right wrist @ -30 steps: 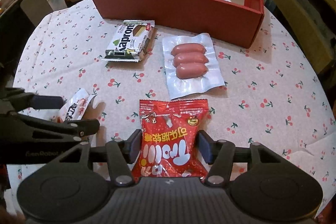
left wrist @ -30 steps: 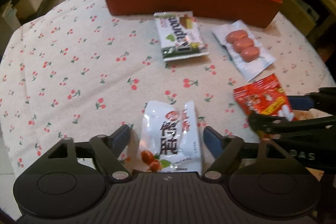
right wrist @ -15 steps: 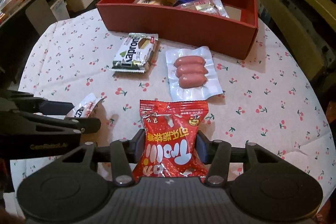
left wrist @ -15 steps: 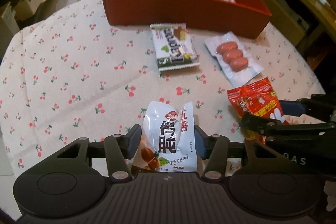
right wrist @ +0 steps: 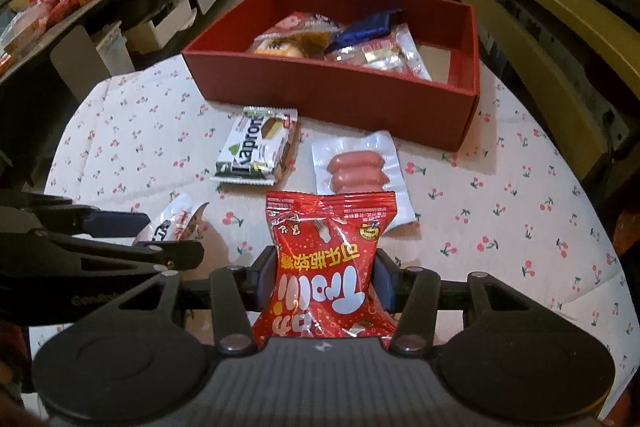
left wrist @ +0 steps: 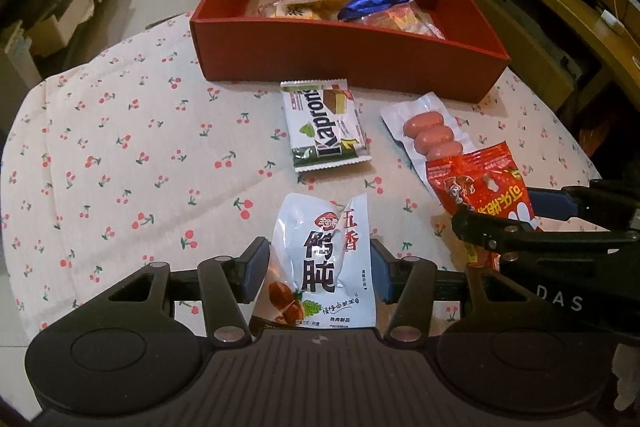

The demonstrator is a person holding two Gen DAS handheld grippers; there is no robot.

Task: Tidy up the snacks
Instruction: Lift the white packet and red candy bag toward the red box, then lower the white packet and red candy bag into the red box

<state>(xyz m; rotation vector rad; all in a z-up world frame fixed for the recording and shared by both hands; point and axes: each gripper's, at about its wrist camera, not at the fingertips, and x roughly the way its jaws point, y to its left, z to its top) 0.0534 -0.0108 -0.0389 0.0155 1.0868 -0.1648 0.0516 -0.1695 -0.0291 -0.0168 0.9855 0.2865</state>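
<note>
My left gripper [left wrist: 320, 273] is clamped on the white packet [left wrist: 322, 267]. My right gripper [right wrist: 324, 281] pinches the red bag [right wrist: 326, 267], both held above the tablecloth [left wrist: 120, 155].

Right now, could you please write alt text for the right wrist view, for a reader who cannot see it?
The right gripper is shut on a red snack bag above a cherry-print tablecloth. Beyond it lie a sausage pack and a Kaprons wafer pack, in front of a red box already holding snacks. At left, the left gripper holds a white packet.
</note>
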